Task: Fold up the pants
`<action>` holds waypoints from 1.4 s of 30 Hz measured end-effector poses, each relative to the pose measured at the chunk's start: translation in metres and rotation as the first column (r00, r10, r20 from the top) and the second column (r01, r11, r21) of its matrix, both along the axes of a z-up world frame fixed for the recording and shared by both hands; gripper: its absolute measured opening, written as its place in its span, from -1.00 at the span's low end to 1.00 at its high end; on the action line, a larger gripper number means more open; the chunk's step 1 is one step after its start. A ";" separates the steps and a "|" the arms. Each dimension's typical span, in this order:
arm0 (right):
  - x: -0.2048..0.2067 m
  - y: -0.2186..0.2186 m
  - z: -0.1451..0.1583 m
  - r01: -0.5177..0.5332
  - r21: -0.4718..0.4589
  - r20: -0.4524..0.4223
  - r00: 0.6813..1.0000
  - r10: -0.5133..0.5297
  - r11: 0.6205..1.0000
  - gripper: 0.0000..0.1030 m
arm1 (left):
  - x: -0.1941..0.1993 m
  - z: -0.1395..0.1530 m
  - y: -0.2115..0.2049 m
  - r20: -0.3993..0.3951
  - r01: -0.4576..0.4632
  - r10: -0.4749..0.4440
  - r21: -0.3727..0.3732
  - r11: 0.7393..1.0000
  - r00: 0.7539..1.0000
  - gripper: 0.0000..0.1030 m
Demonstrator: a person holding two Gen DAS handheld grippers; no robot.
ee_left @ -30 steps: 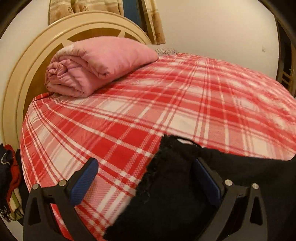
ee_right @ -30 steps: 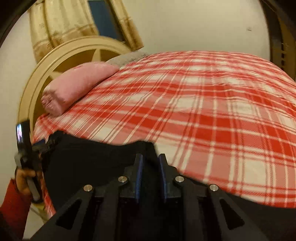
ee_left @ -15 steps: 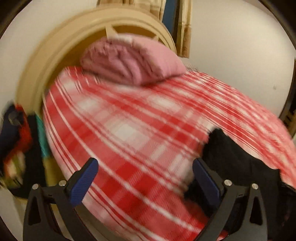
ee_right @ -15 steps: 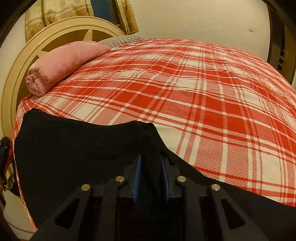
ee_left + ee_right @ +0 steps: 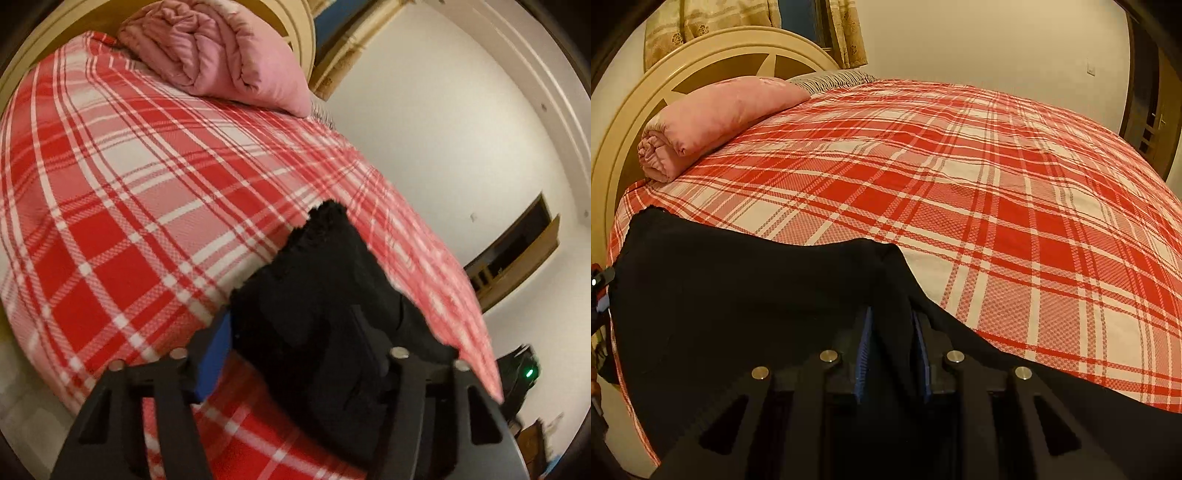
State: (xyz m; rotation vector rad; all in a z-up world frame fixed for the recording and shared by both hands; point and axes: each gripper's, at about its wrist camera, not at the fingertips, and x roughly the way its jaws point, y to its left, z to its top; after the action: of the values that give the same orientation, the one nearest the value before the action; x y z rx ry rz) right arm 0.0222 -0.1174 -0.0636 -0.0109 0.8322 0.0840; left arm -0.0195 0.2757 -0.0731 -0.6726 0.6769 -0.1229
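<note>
Black pants (image 5: 738,295) lie spread along the near edge of a red-and-white plaid bed (image 5: 997,184). My right gripper (image 5: 891,350) is shut on a raised fold of the pants at their upper edge. In the left wrist view my left gripper (image 5: 295,332) has its blue-padded fingers (image 5: 216,343) closed around a bunched end of the black pants (image 5: 325,295), held just above the bed (image 5: 129,203). The right finger of the left gripper is hidden by the cloth.
A rolled pink quilt (image 5: 716,118) lies at the head of the bed against a cream round headboard (image 5: 701,62); it also shows in the left wrist view (image 5: 221,55). White walls and a dark wooden doorway (image 5: 1145,92) stand beyond the far side.
My left gripper was open beside the pants' end; it swung, tilted and has closed on that end. My right gripper stayed shut on its fold, rising slightly.
</note>
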 end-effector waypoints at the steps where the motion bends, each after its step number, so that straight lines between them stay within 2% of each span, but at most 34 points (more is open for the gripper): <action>1: 0.000 0.000 0.000 0.000 0.001 0.000 1.000 0.000 1.000 -0.53 | -0.002 0.003 0.002 0.011 -0.009 0.009 -0.008 1.000 1.000 -0.05; 3: 0.000 0.000 0.000 0.000 0.004 0.000 1.000 0.000 1.000 -0.53 | -0.003 0.011 0.001 0.058 -0.015 0.016 -0.002 1.000 0.998 -0.23; 4: 0.000 0.000 0.000 0.000 0.005 0.000 1.000 0.000 1.000 -0.53 | -0.003 0.014 0.000 0.068 -0.008 0.007 0.007 1.000 0.998 -0.45; 6: 0.000 -0.001 0.000 0.000 0.007 0.001 1.000 0.000 1.000 -0.53 | 0.000 0.014 0.000 0.079 0.004 -0.005 0.001 1.000 0.997 -0.63; 9: 0.000 -0.001 0.000 0.000 0.007 0.002 1.000 0.000 1.000 -0.53 | -0.006 0.020 -0.001 0.094 -0.011 0.013 -0.022 1.000 0.995 -0.67; 12: 0.000 -0.001 0.000 0.000 0.006 0.001 1.000 0.000 1.000 -0.53 | -0.016 0.031 -0.006 0.109 -0.021 0.017 0.040 0.999 0.994 -0.68; 16: 0.000 0.001 0.000 0.000 -0.011 0.004 1.000 0.000 1.000 -0.53 | -0.013 0.013 -0.009 -0.002 -0.059 0.060 0.164 0.985 0.998 -0.68; 17: 0.000 0.002 0.000 0.000 -0.016 0.004 1.000 0.000 1.000 -0.53 | -0.008 0.004 -0.011 -0.035 -0.060 0.070 0.224 0.973 0.997 -0.63; 18: 0.000 0.002 0.000 0.000 -0.018 0.004 1.000 0.001 1.000 -0.52 | -0.006 0.000 -0.011 -0.033 -0.063 0.075 0.261 0.963 0.997 -0.54; 20: 0.000 0.000 0.000 -0.002 -0.007 0.004 1.000 0.002 1.000 -0.52 | -0.004 0.006 -0.007 -0.008 -0.072 0.078 0.277 0.958 0.997 -0.52; 22: -0.009 -0.005 0.007 0.020 0.030 0.030 0.999 -0.021 0.999 -0.52 | -0.006 0.019 0.001 0.031 -0.127 0.124 0.304 0.944 0.992 -0.47; 24: -0.030 -0.006 0.019 0.050 0.089 0.088 0.994 -0.058 0.995 -0.52 | -0.008 0.038 0.009 0.077 -0.193 0.177 0.362 0.912 0.981 -0.11; 26: -0.053 0.003 0.028 0.020 0.119 0.129 0.991 -0.036 0.993 -0.51 | -0.013 0.056 0.010 0.126 -0.237 0.202 0.415 0.879 0.971 -0.01; 27: -0.064 0.012 0.030 0.000 0.106 0.137 0.990 -0.014 0.994 -0.48 | -0.013 0.062 0.005 0.142 -0.230 0.185 0.439 0.869 0.972 -0.01; 29: -0.079 0.026 0.026 -0.040 0.086 0.131 0.991 0.028 0.996 -0.42 | -0.013 0.070 -0.013 0.165 -0.165 0.095 0.491 0.855 0.982 -0.01; 31: -0.085 0.036 0.013 -0.053 0.061 0.085 0.995 0.048 0.997 -0.36 | -0.007 0.070 -0.036 0.168 -0.090 0.003 0.514 0.853 0.986 -0.01; 33: -0.086 0.036 -0.002 -0.039 0.066 0.031 0.999 0.037 0.997 -0.35 | 0.003 0.062 -0.063 0.153 -0.008 -0.085 0.522 0.853 0.985 0.05; 34: -0.089 0.035 -0.003 -0.040 0.072 0.045 0.998 0.037 0.997 -0.34 | 0.010 0.059 -0.073 0.140 0.018 -0.108 0.528 0.849 0.984 0.08; 35: -0.092 0.034 -0.001 -0.042 0.066 0.042 0.998 0.039 0.997 -0.32 | 0.021 0.051 -0.085 0.114 0.052 -0.134 0.541 0.839 0.984 0.21; 37: -0.097 0.027 0.010 -0.051 0.069 0.010 0.999 0.051 0.996 -0.31 | 0.042 0.038 -0.097 0.039 0.067 -0.109 0.577 0.814 0.993 0.28; 38: -0.104 0.018 0.021 -0.042 0.089 0.032 0.999 0.040 0.995 -0.31 | 0.052 0.031 -0.101 0.002 0.064 -0.081 0.598 0.799 0.997 0.28; 39: -0.115 0.001 0.036 -0.018 0.123 0.077 0.997 0.009 0.992 -0.31 | 0.060 0.024 -0.102 -0.024 0.047 -0.041 0.626 0.778 0.999 0.42; 40: -0.126 -0.019 0.051 0.015 0.155 0.117 0.993 -0.033 0.988 -0.28 | 0.065 0.022 -0.101 -0.037 0.037 -0.018 0.636 0.771 0.999 0.54; 41: -0.138 -0.043 0.065 0.065 0.178 0.151 0.984 -0.093 0.982 -0.23 | 0.069 0.021 -0.098 -0.051 0.021 0.016 0.636 0.771 0.999 0.72; 42: -0.146 -0.062 0.074 0.111 0.186 0.170 0.975 -0.143 0.976 -0.04 | 0.070 0.021 -0.096 -0.056 0.008 0.035 0.628 0.778 0.998 0.84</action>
State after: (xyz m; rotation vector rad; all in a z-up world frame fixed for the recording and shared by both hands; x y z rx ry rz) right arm -0.1238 -0.1794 0.0103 0.1981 0.6375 0.0341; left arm 0.0501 0.1800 -0.0525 -0.0284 0.7216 0.1420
